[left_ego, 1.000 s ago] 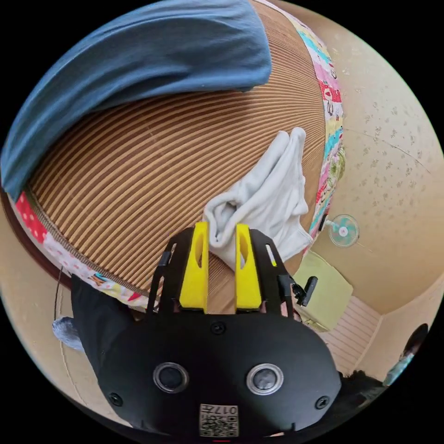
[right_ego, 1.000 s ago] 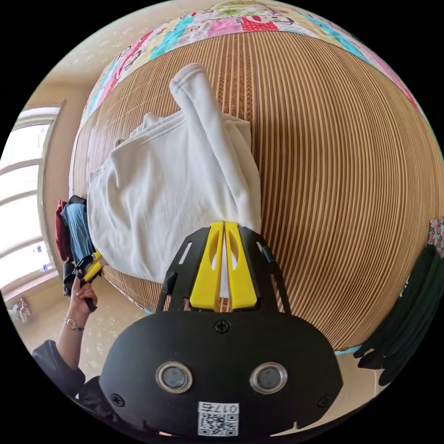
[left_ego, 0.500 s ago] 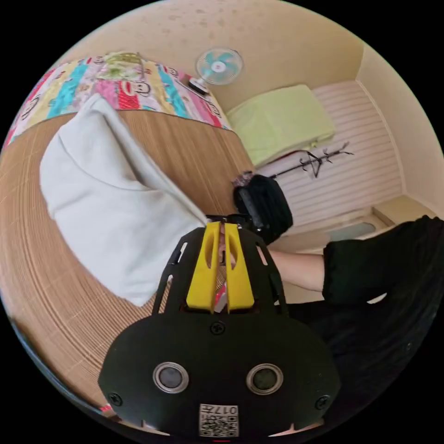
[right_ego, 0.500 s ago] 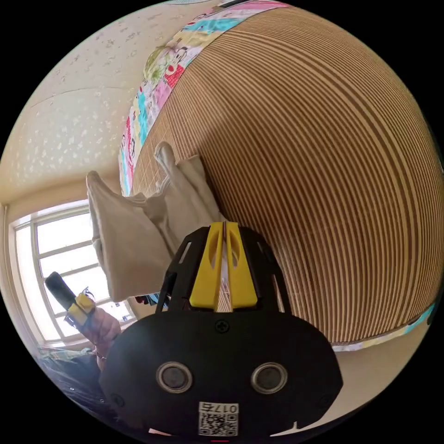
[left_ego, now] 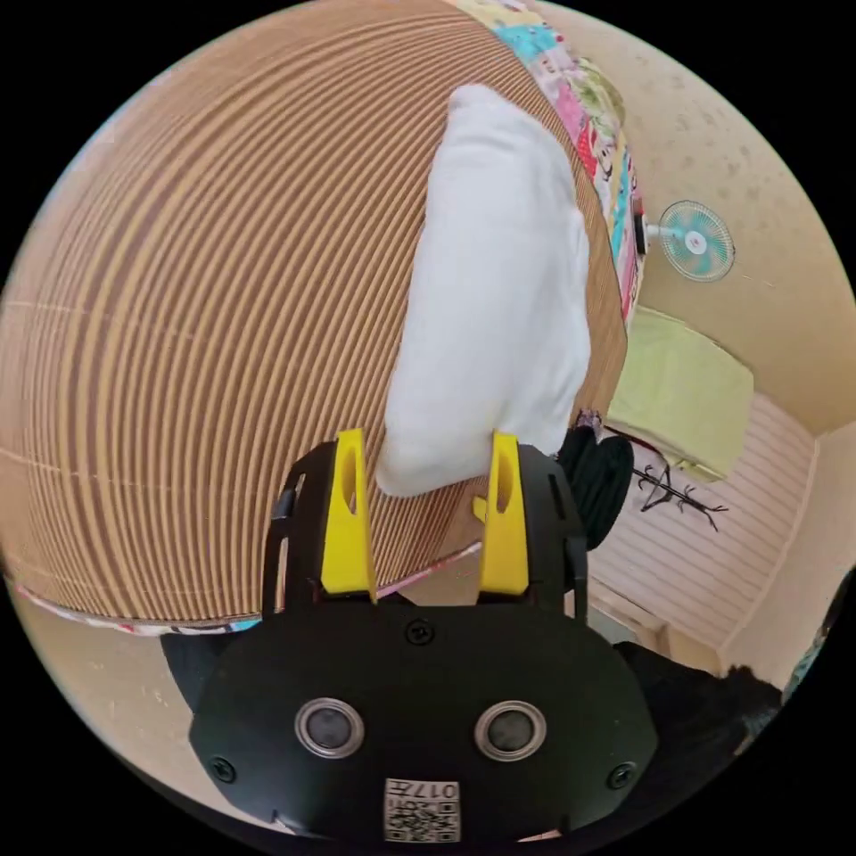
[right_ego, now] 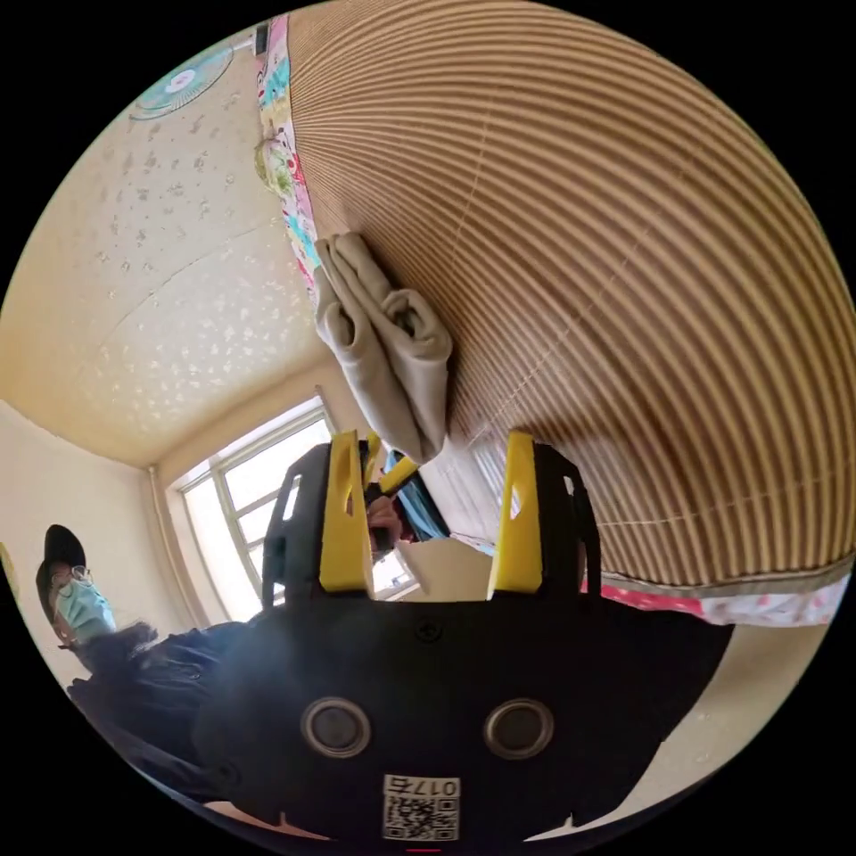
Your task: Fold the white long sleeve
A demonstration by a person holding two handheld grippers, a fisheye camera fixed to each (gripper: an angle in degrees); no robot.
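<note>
**Both grippers let go of a folded white top on the mat**

The white long sleeve lies as a compact folded bundle on the striped bamboo mat, close to the mat's patchwork-printed border. In the right gripper view the same garment shows edge-on, its stacked layers and rolled folds resting on the mat near that border.

The left gripper has its yellow jaws spread wide, one on each side of the bundle's near end, with no cloth pinched between them. The right gripper is likewise spread apart and holds nothing; the bundle's near corner hangs between its jaw tips without either jaw visibly pressing on it.

Judging from this, the folding looks close to finished: the garment is already a neat rectangle and both tools are free of it. The next move, if any, calls for either a last halving of the bundle or simply squaring its edges and setting it aside; a fresh pinch would have to catch all layers at a corner, or the stack will slide open.

As for writing, each gripper body carries a small square code label with a short printed line above it. No brand or print is visible on the garment.

A pedestal fan stands beyond the mat.
</note>
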